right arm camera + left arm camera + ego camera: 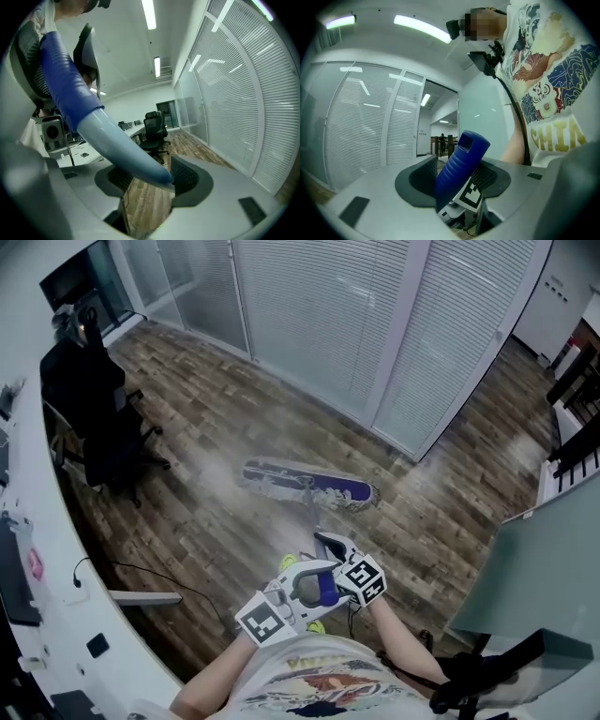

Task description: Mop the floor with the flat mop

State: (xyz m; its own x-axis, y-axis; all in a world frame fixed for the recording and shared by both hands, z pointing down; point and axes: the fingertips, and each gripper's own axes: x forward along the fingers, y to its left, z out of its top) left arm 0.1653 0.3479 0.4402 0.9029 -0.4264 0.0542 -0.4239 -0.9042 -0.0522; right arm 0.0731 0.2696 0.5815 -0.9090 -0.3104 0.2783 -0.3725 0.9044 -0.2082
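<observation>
head view – mop pad (309, 484) on floor (216, 437), gripper views – hand-held grippers (457, 183) (149, 180) clamped on handle (461, 157)

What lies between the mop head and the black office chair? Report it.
Only bare wooden floor, paler in one patch, lies between the mop head and the black office chair; the head view shows it.

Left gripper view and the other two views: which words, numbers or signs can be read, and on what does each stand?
"CHIN": yellow letters on the shirt, the rest out of sight.
Shirt print in the head view: too blurred to read.
Marker cubes: square patterns only, no letters.
</observation>
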